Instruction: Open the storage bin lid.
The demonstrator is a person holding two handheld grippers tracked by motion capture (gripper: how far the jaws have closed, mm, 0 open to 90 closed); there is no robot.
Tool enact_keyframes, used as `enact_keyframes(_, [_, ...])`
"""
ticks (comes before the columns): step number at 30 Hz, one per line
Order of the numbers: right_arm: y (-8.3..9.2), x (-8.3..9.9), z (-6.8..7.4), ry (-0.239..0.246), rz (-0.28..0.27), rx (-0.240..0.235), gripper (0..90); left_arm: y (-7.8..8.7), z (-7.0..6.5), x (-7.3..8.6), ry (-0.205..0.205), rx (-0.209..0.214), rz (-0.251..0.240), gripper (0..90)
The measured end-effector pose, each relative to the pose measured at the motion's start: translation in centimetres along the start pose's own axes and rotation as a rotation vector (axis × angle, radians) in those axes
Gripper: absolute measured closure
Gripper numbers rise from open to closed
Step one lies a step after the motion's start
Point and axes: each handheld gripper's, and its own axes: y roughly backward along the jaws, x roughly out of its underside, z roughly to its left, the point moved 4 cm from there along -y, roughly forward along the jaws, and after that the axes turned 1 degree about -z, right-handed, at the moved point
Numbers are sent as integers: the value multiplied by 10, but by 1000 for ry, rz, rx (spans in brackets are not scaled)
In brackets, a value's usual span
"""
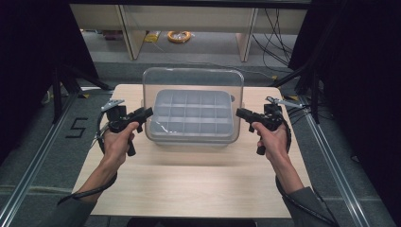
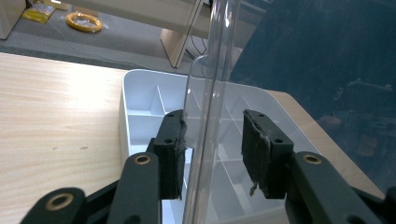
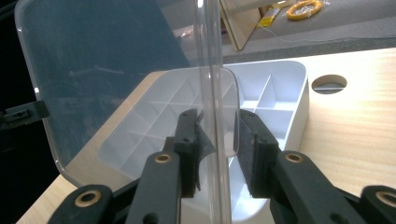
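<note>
A clear plastic lid stands raised above a white compartment tray that rests on a pale wooden bench. The left hand-held gripper is clamped on the lid's left edge, and the right hand-held gripper is clamped on its right edge. Each gripper view shows the lid's thin rim between the two black jaws, with the tray's empty compartments just behind and below it. Beyond the tray, on the floor, lies a coil of yellow cable.
</note>
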Motion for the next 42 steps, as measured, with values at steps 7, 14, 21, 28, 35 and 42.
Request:
enact_keyframes(7, [14, 17, 3, -34, 15, -7, 715, 11, -6, 15, -14, 10, 9, 599])
enact_keyframes(14, [20, 30, 0, -16, 18, -6, 713, 18, -7, 32, -8, 18, 24, 602])
enact_keyframes(21, [25, 46, 1, -7, 38, 0, 712, 26, -8, 51, -10, 10, 42, 605])
enact_keyframes(28, [30, 68, -3, -10, 47, -5, 708, 37, -8, 76, -16, 11, 68, 609])
enact_keyframes(35, [35, 92, -7, -21, 73, -10, 708, 44, -6, 98, 1, 26, 108, 616])
enact_keyframes(42, [38, 113, -10, -39, 102, -6, 706, 51, -6, 116, -5, 30, 148, 620])
